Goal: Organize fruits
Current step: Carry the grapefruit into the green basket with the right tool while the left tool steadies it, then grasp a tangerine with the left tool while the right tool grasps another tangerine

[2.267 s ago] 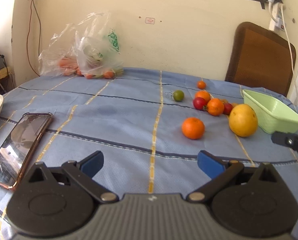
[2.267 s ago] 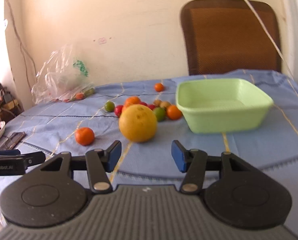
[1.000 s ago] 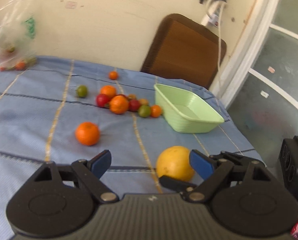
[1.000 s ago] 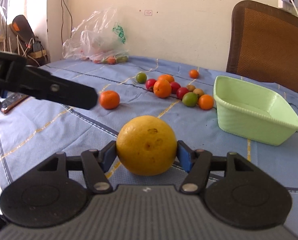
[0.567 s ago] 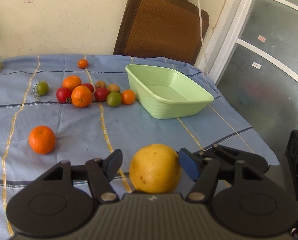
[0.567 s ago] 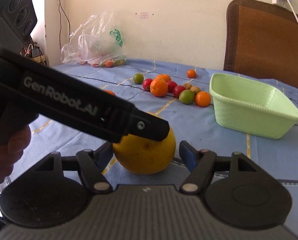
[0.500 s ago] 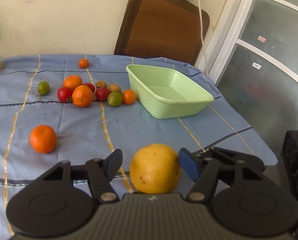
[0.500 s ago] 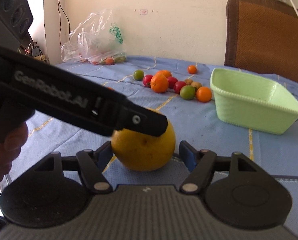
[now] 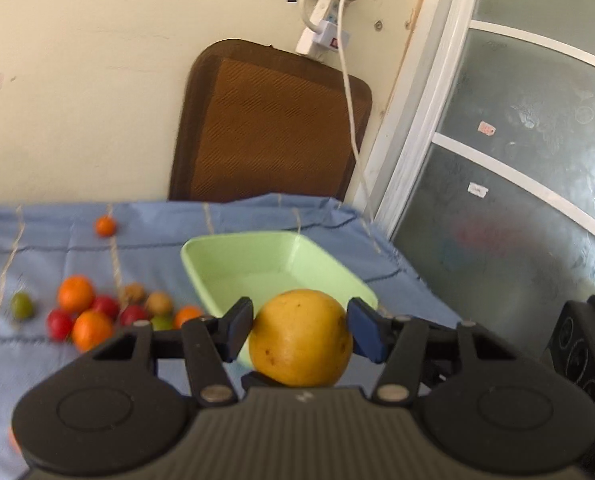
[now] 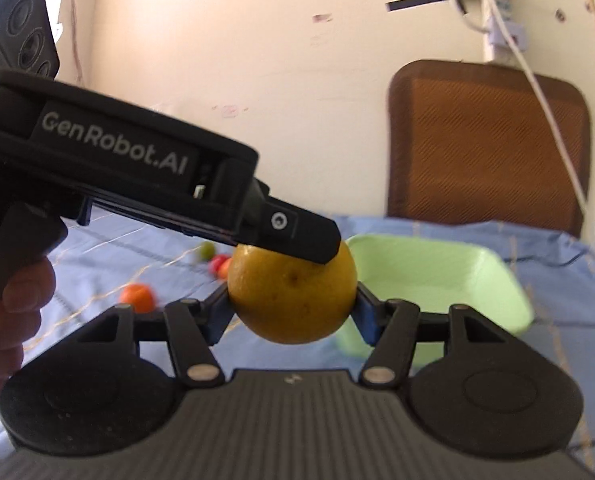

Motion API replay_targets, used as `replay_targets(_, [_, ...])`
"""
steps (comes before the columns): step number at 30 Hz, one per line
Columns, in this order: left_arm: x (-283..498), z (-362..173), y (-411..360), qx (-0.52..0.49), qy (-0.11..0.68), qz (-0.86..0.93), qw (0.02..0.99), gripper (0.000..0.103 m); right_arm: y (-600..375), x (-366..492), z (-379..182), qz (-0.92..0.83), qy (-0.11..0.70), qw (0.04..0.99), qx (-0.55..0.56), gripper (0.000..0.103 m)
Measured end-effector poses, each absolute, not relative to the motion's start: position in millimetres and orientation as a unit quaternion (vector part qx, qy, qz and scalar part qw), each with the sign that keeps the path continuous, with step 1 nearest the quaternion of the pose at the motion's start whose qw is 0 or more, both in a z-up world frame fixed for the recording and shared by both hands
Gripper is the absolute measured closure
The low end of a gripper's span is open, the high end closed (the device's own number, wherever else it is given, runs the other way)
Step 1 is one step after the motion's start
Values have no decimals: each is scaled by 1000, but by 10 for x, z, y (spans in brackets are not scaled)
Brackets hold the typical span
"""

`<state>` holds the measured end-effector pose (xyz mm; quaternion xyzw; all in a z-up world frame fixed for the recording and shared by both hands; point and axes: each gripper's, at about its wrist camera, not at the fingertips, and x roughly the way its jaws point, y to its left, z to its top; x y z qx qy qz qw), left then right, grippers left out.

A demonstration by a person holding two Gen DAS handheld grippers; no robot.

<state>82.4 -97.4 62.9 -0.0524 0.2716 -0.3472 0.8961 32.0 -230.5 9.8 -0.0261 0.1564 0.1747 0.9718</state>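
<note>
I count one large yellow citrus fruit (image 10: 292, 296), one light green basket (image 9: 329, 268), and two grippers around that fruit. In the right wrist view the fruit sits at the frame's centre, lifted off the blue tabletop (image 10: 569, 264), with the right gripper (image 10: 292, 308) clamped on it: a blue-padded finger presses each flank. Its skin is dull yellow with a few small brown specks and a dimple near the top.

In the left wrist view the same fruit (image 9: 300, 338) lies low in the centre, between the blue fingers (image 9: 364, 330) of the left gripper (image 9: 299, 330). The pads stand close at either side, but I cannot tell whether they truly bear on the skin. From the right camera, the left gripper's black body comes in from the upper left, its tip lying across the fruit's top, and my left hand (image 10: 7, 320) grips the handle at the left edge.

The basket sits just behind the fruit, on the cloth-covered tabletop. To the left of it lies a loose cluster of small fruits (image 9: 97, 314), blurred: I make out about three orange, three red, two green and two brownish, though some are partly hidden behind the gripper. One more small orange one (image 9: 105, 226) sits apart, farther back. A brown chair back (image 9: 269, 124) stands against the wall beyond.
</note>
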Motion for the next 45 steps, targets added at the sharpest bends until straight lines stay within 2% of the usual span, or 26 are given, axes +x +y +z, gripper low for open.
replay_targets(6, [1376,470,-1418,-71,307,-358,879,50,-2679,763,65,133,189,973,-19,39])
replay_targets(13, [1655,230,-1619,-80,338,-345,872,49,-2844,1053,-107,119,237,964,5,38])
replay_targets(19, [1684,170,-1668,-78,355,-343,866,50,-2841,981,-145,98,218,971,0,35])
replay_targets(23, [1544,306,-1484,-97,334,-353,868,50,-2845,847,-116,87,201,976,-8,35])
replay_targets(29, [1023,667,-622,-112,244,-328,906,48,-2921,576,24,79,139,987,12,36])
replay_targets(32, [776,725,-113,-100,214,-265,935,46,-2846,452,106,95,122,987,33,45])
replay_targets(33, [713,716,20,-90,210,-241,943,46,-2788,453,135,110,120,986,38,53])
replay_targets(37, [570,552,373,-67,217,-170,959,46,-2467,451,185,157,132,978,24,66])
replay_targets(45, [654,45,340,-5,276,-152,949,46,-1822,721,-20,210,207,956,1,66])
